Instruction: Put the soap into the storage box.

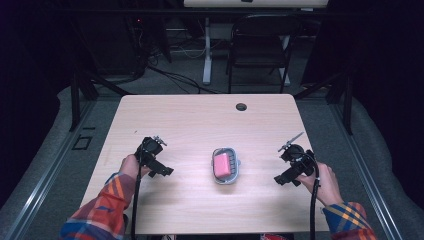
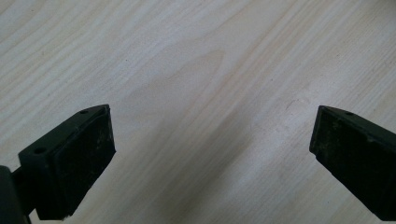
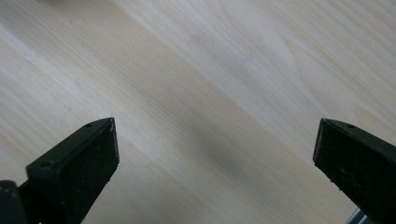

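Observation:
A pink sponge (image 1: 222, 164) lies in a small grey tray (image 1: 235, 170) at the middle of the light wooden table (image 1: 200, 120). My left gripper (image 1: 152, 150) is held over the table to the left of the tray; in the left gripper view (image 2: 212, 154) its jaws stand wide apart over bare wood. To the right of the tray a hand holds my right gripper (image 1: 292, 160). Its jaws are spread wide in the right gripper view (image 3: 215, 158), with nothing between them but tabletop.
A round cable hole (image 1: 241, 106) sits near the table's far edge. Beyond the table stand a black folding chair (image 1: 260, 45) and a white desk leg (image 1: 206, 50). Plaid sleeves (image 1: 100, 210) come in from the near edge.

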Tool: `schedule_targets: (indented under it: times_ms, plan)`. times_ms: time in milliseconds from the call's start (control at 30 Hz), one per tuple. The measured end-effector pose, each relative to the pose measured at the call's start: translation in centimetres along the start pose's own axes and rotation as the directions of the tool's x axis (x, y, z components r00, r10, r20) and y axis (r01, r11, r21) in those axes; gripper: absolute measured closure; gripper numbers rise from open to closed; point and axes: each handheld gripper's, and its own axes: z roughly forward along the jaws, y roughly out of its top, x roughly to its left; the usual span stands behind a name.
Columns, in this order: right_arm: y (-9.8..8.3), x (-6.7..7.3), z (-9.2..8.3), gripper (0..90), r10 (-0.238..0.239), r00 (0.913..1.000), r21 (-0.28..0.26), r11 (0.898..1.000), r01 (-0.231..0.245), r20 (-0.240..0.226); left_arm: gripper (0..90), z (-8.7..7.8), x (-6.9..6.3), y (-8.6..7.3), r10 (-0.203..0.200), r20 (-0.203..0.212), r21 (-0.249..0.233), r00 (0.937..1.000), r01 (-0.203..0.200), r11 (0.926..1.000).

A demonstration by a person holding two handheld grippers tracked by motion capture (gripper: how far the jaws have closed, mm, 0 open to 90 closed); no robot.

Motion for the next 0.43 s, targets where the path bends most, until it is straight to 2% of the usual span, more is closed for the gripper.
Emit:
schedule_targets:
  times_ms: [167, 200, 300, 333, 367, 400, 433]
  plan:
    - [-1.9, -0.1, 1.2, 0.5, -0.002, 1.0, -0.018, 1.0, 0.002, 0.005, 0.0, 0.1, 0.0, 0.0, 0.002, 0.0, 0.004, 1.0, -0.002, 1.0]
    - [-2.4, 0.0, 1.7, 0.8, 0.032, 0.9995, -0.061, 0.998, -0.032, 0.002, 0.0, 0.1, 0.0, 0.0, -0.001, 0.003, 0.005, 1.0, 0.001, 1.0]
    - [-3.0, -0.2, 2.5, 2.5, -0.001, 1.0, 0.025, 1.0, 0.0, 0.008, 0.1, 0.1, 0.0, 0.0, 0.011, 0.005, 0.006, 0.9999, -0.011, 0.9999]
    - [-3.2, -0.1, 2.8, 3.7, 0.005, 0.9999, 0.015, 1.0, -0.005, 0.01, 0.1, 0.2, 0.0, 0.0, 0.01, 0.006, 0.003, 0.9999, -0.01, 0.9999]
    - [-3.3, -0.1, 3.0, 4.1, -0.001, 0.9998, 0.036, 0.999, 0.0, 0.019, 0.0, 0.2, 0.0, 0.0, 0.009, 0.006, 0.003, 0.9999, -0.009, 1.0]
    - [-3.2, -0.2, 3.1, 4.3, -0.006, 1.0, 0.053, 0.999, 0.006, 0.007, 0.0, 0.2, 0.0, 0.0, 0.009, 0.006, 0.003, 0.9999, -0.009, 1.0]
    - [-3.3, -0.2, 3.2, 4.9, -0.012, 0.9997, 0.054, 0.998, 0.011, 0.019, 0.0, 0.2, 0.0, 0.0, 0.01, 0.005, 0.003, 0.9999, -0.01, 0.9999]
